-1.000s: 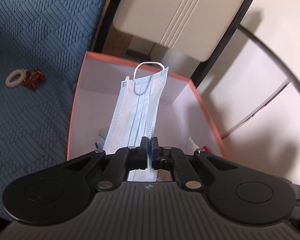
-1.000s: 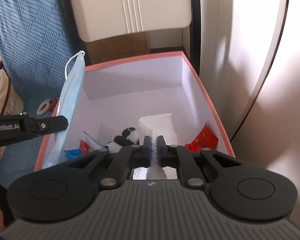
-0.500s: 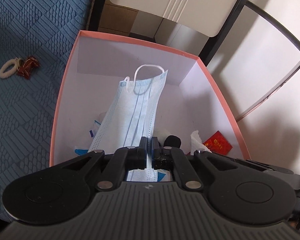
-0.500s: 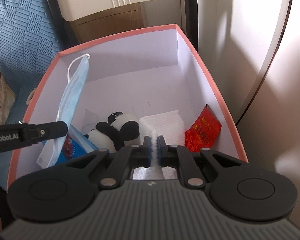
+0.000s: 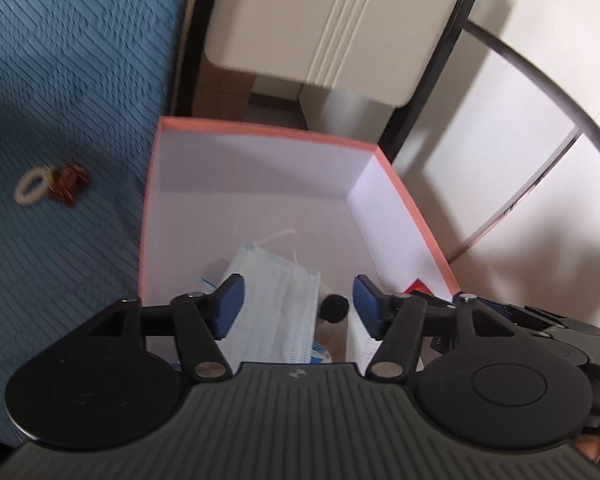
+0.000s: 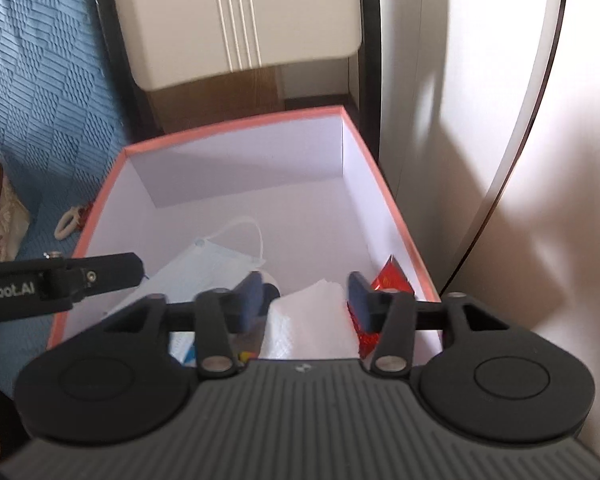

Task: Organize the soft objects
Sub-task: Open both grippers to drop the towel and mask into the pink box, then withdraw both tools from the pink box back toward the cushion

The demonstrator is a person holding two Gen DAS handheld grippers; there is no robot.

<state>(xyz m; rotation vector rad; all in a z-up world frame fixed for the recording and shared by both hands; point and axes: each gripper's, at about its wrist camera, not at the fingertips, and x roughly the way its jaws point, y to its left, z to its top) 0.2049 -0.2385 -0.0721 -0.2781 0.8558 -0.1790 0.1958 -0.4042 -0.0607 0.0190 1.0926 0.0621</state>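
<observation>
Left gripper (image 5: 296, 305): jaws have just been opening and now stand wide, pads clear of the pale blue pleated face mask (image 5: 274, 312), which lies below and between them inside the pink-rimmed white cardboard box (image 5: 260, 130).

Right gripper (image 6: 302, 300): jaws have just been opening, now apart. The white folded tissue (image 6: 312, 326) rests beneath them, untouched, a red foil packet (image 6: 390, 276) just right of it.

To my left, blue quilted cover (image 5: 60, 80), white ring (image 5: 33, 187) beside red clip (image 5: 70, 178); ahead, cream panel (image 5: 320, 20).
</observation>
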